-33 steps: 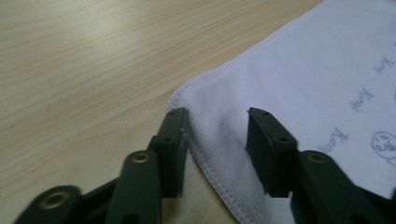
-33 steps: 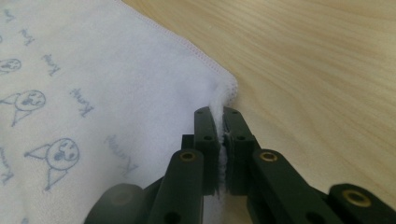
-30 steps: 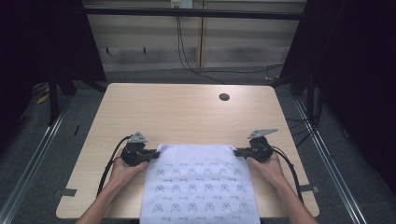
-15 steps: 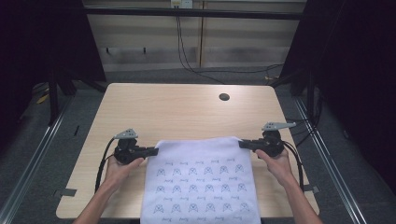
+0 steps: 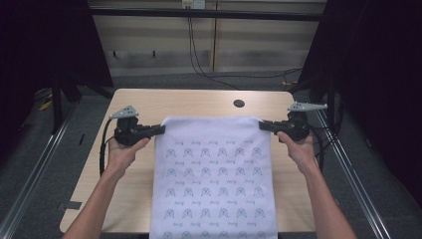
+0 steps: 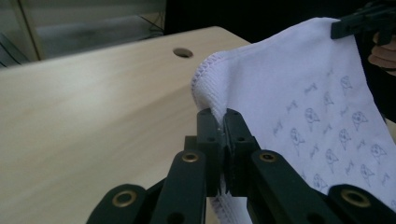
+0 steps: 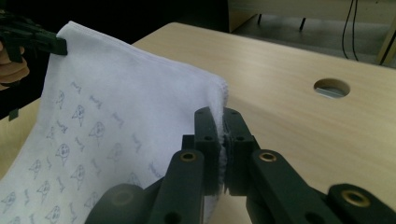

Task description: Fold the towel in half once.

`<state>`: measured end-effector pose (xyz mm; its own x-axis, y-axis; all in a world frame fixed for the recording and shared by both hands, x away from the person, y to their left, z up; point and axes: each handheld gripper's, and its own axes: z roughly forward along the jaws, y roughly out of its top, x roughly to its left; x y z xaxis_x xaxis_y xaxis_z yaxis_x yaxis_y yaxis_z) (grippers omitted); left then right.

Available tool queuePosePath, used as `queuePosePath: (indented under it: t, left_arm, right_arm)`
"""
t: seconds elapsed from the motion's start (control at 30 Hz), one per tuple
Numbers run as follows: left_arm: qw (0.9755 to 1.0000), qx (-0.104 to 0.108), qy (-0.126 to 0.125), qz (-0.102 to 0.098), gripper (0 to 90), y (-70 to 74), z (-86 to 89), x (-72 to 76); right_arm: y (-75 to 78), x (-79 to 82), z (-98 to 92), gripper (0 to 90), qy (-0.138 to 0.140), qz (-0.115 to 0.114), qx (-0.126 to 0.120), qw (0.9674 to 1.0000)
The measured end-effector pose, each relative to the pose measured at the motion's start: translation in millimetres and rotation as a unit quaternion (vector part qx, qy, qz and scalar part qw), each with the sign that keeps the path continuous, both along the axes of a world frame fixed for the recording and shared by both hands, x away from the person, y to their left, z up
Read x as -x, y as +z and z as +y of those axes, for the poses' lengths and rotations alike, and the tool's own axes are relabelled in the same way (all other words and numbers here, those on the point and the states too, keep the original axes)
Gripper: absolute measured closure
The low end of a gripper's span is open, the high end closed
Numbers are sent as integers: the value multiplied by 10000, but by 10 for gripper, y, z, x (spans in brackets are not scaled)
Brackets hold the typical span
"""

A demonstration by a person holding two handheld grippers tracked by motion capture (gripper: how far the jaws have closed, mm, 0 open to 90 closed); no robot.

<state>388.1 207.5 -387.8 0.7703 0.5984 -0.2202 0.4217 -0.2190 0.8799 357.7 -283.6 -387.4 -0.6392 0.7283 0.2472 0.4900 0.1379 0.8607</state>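
A white cloth (image 5: 214, 174) printed with small grey figures is stretched between the two grippers above the wooden table (image 5: 199, 102). My left gripper (image 5: 160, 130) is shut on its far left corner, and my right gripper (image 5: 263, 125) is shut on its far right corner. In the left gripper view the cloth (image 6: 299, 93) is pinched between the jaws of the left gripper (image 6: 223, 116). The right gripper view has the cloth (image 7: 107, 107) clamped in the right gripper (image 7: 220, 116). The cloth's near end hangs over the table's front edge.
A round cable hole (image 5: 239, 103) sits in the table near its far edge. Dark curtains stand at both sides, and metal rails run along the floor left and right of the table. Cables hang on the back wall.
Both hands have risen and moved apart, lifting the cloth's far edge off the table and pulling it taut. Both grippers have kept their hold on the corners.
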Motion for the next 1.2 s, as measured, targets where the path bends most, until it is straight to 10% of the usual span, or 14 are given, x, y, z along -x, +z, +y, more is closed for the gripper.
queuePosePath:
  t: [0.43, 0.67, 0.9, 1.2]
  left_arm:
    - [9987, -7, 265, -437, 872, 572, -57, -366]
    - [9944, 484, 276, -903, 872, 1076, -59, -314]
    - [9954, 321, -23, -905, 872, 994, -52, -117]
    - [9961, 195, -520, -688, 872, 535, 54, 451]
  right_arm:
    - [639, -449, 12, 866, -331, -325, 219, 9987]
    - [1080, -542, 17, 866, -508, -704, 162, 9961]
    - [1113, -373, 21, 866, -246, -806, 36, 9964]
    - [705, 300, -69, 866, 331, -502, 124, 9981]
